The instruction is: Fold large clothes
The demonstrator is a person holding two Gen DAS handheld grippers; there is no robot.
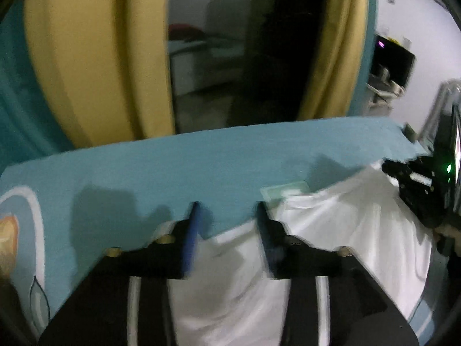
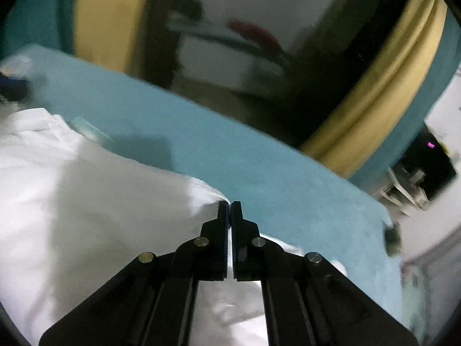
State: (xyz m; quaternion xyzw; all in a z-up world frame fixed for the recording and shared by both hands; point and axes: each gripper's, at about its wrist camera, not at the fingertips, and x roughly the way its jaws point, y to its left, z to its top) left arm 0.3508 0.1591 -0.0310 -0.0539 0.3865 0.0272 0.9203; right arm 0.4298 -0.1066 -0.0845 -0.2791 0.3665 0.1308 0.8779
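A bedroom in a home.

A bed with a teal sheet [image 1: 201, 167] filled the foreground, and a white garment [image 2: 86, 196] lay spread on it. Behind hung mustard-yellow curtains [image 1: 95, 57] beside teal wall panels. Through the dark gap between them a pale sofa [image 1: 219, 23] with a red cushion [image 1: 184, 28] showed, blurred. A black appliance with a small purple light [image 1: 391, 60] stood by the white wall.

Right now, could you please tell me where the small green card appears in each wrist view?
Left wrist: the green card lies centre-right on the blue sheet, at the white garment top edge.
Right wrist: upper left, at the garment's edge.
Shared landmark: yellow curtain.
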